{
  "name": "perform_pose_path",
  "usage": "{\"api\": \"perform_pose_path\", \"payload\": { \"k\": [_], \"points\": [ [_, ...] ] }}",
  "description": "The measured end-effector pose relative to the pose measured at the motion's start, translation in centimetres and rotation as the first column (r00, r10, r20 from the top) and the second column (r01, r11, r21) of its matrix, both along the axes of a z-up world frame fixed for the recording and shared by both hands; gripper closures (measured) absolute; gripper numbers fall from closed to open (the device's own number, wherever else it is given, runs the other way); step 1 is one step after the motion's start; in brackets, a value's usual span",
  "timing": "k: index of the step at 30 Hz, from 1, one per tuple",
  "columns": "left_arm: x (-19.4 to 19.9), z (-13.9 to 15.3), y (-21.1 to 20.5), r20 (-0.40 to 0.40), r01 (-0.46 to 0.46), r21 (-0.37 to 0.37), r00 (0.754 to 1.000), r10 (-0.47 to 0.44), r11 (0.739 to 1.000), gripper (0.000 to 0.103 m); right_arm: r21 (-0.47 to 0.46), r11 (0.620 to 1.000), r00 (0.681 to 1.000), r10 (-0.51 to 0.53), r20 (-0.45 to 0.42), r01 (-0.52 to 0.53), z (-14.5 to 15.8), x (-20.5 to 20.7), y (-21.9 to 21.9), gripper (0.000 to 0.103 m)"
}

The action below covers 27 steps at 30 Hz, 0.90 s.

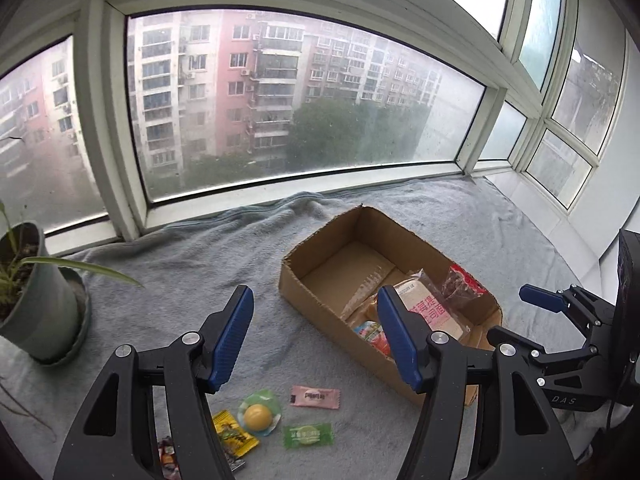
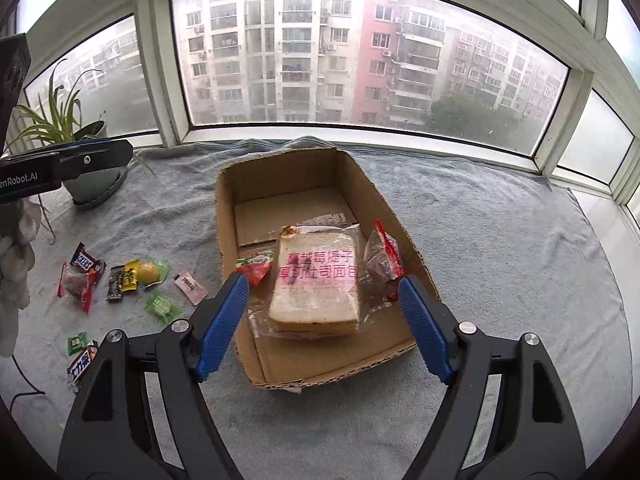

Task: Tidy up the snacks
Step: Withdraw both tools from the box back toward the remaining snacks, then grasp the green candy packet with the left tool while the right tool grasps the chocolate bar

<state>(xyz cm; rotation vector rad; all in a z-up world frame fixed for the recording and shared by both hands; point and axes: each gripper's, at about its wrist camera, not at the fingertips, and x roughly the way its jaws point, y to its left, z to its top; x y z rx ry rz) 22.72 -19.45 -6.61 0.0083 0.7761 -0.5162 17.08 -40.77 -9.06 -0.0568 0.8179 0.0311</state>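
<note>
An open cardboard box (image 2: 352,184) (image 1: 304,280) lies on the grey blanket. In it are a wrapped toast slice (image 2: 316,288) (image 1: 430,304), a red snack pack (image 2: 384,260) (image 1: 460,284) and a small red-green packet (image 2: 256,264) (image 1: 374,334). Loose snacks lie left of the box: a yellow jelly cup (image 1: 258,414) (image 2: 148,272), a pink sachet (image 1: 315,396) (image 2: 190,286), a green candy (image 1: 308,435) (image 2: 160,306), a yellow packet (image 1: 232,434), chocolate bars (image 2: 86,262). My left gripper (image 1: 316,336) is open above the loose snacks. My right gripper (image 2: 324,320) is open and empty over the box's near end.
A potted plant (image 1: 36,304) (image 2: 88,176) stands at the left by the window. The window frame (image 1: 280,188) runs along the back of the blanket (image 2: 500,260). The right gripper shows in the left wrist view (image 1: 560,320).
</note>
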Motion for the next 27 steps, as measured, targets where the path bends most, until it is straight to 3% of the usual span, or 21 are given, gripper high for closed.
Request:
{"api": "perform_pose_path", "payload": {
  "k": [8, 13, 16, 24, 27],
  "points": [
    [-4.0, 2.1, 6.0, 0.033, -0.031, 0.0, 0.999, 0.031, 1.0, 0.039, 0.036, 0.992, 0.992, 0.125, -0.011, -0.125, 0.4, -2.8, 4.7, 0.023],
    [-7.2, 1.7, 10.1, 0.032, -0.069, -0.01, 0.997, 0.069, 0.998, 0.039, 0.088, 0.981, 0.983, 0.177, -0.038, -0.173, -0.2, -4.4, 7.8, 0.023],
    [-8.8, 0.5, 12.2, 0.006, -0.09, -0.011, 0.996, 0.09, 0.996, 0.04, 0.126, 0.972, 0.975, 0.209, -0.069, -0.199, -1.2, -5.1, 9.8, 0.023],
    [-11.9, -4.0, 15.4, -0.1, -0.128, -0.007, 0.987, 0.127, 0.992, 0.057, 0.279, 0.942, 0.948, 0.246, -0.2, -0.185, -5.2, -6.1, 14.7, 0.023],
    [-12.6, -6.0, 15.6, -0.141, -0.122, 0.001, 0.983, 0.121, 0.993, 0.066, 0.32, 0.933, 0.936, 0.25, -0.249, -0.164, -6.9, -5.7, 16.3, 0.033]
  ]
}}
